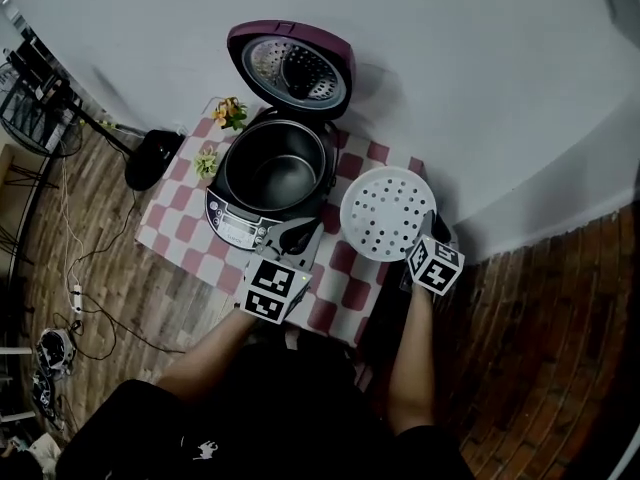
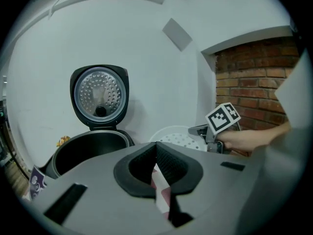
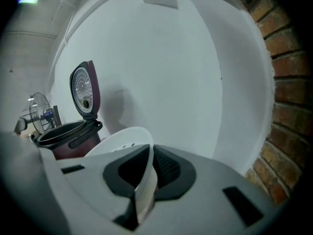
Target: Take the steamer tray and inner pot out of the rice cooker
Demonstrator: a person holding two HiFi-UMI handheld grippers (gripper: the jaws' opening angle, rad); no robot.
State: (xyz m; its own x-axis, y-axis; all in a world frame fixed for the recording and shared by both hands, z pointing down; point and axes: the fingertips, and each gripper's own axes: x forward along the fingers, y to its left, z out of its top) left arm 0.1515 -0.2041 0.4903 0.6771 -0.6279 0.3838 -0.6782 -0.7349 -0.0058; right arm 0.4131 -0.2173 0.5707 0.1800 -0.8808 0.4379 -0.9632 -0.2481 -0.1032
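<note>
The maroon rice cooker (image 1: 268, 183) stands open on a checkered table, lid (image 1: 292, 66) up, with the dark inner pot (image 1: 276, 166) inside it. To its right my right gripper (image 1: 428, 230) is shut on the rim of the white perforated steamer tray (image 1: 387, 212), held just over the tabletop. In the right gripper view the tray rim (image 3: 145, 180) runs between the pads. My left gripper (image 1: 298, 236) is shut with nothing in it, at the cooker's front right edge. The left gripper view shows the pot (image 2: 90, 148), the lid (image 2: 99, 97) and the tray (image 2: 178, 137).
A red-and-white checkered cloth (image 1: 178, 218) covers the small table. Small flower ornaments (image 1: 229, 114) sit at the cooker's left. A dark object (image 1: 152, 157) and cables lie on the wooden floor to the left. White wall behind, a brick wall (image 2: 254, 82) at the right.
</note>
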